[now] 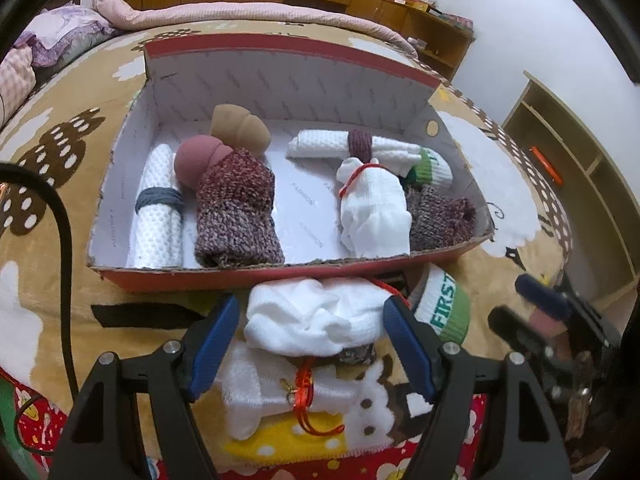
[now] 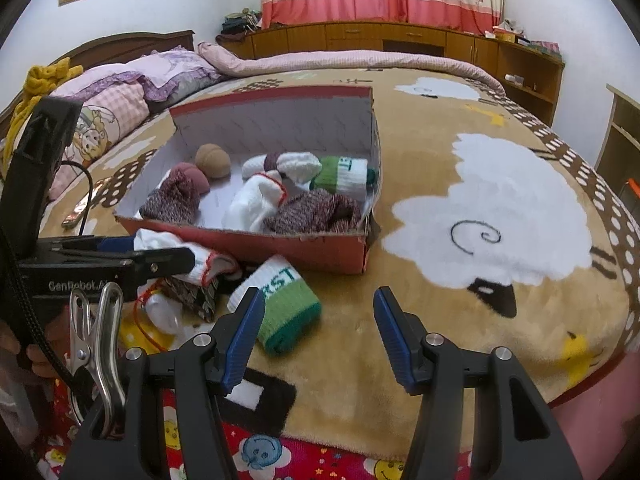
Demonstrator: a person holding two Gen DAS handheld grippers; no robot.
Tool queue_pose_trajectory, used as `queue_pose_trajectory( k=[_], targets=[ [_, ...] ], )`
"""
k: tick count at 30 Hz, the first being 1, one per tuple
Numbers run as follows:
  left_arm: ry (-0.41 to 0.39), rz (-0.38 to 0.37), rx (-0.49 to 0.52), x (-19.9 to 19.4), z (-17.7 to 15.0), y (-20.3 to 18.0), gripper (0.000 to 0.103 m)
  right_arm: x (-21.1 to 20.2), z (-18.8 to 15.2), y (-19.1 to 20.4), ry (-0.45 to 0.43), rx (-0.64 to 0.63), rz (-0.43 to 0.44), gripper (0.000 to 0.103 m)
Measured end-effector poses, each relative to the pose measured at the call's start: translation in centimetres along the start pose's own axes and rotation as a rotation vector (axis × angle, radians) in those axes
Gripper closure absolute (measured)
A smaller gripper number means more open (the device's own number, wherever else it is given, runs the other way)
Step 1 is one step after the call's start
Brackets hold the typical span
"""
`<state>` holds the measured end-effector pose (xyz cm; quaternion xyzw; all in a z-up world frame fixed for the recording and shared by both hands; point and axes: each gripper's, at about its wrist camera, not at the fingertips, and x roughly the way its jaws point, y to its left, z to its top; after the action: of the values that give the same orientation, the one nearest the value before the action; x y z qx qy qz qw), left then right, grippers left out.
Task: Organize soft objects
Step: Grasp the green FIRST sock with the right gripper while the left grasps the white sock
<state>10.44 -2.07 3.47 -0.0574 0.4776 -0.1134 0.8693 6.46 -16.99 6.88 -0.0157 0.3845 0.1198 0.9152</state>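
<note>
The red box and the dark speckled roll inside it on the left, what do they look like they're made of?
The red box looks like corrugated cardboard: matte red outside, white printed lining, raw brown cut edges. The dark speckled roll looks like chunky knitted yarn, maybe wool or acrylic: visible loops, fuzzy maroon-grey fleck.

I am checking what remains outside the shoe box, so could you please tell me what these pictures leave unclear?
- Left wrist view: the dark knit piece lies mostly under the white sock bundle; its kind is unclear.
- Left wrist view: whether the left claw presses that bundle; the pads flank it.
- Right wrist view: the white sock bundle is partly hidden by the left claw's body.
- Shoe box: its front wall hides the floor nearest the cameras.
</note>
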Motion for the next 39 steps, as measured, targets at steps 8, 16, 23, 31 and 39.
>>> queue_pose_trajectory(
  k=[8,16,23,31,39],
  targets=[
    [0.012,-0.006,-0.022,1.3,0.4,-0.1,0.026,1.1,-0.6,-0.3,0.030,0.016,0.003,0.045],
    [0.021,-0.039,-0.023,1.5,0.0,0.2,0.045,1.8,-0.9,-0.2,0.048,0.020,0.010,0.045],
    [0.016,-0.067,-0.013,0.8,-0.4,0.0,0.060,1.9,-1.1,0.1,0.054,0.015,0.010,0.045],
    [-0.038,-0.077,-0.011,-1.5,-0.7,0.5,0.067,2.0,-1.1,0.4,0.060,0.020,0.021,0.045],
    [-0.062,-0.079,-0.040,-2.8,-0.8,1.9,0.067,2.9,-0.9,1.7,0.080,-0.006,0.054,0.035]
  ],
)
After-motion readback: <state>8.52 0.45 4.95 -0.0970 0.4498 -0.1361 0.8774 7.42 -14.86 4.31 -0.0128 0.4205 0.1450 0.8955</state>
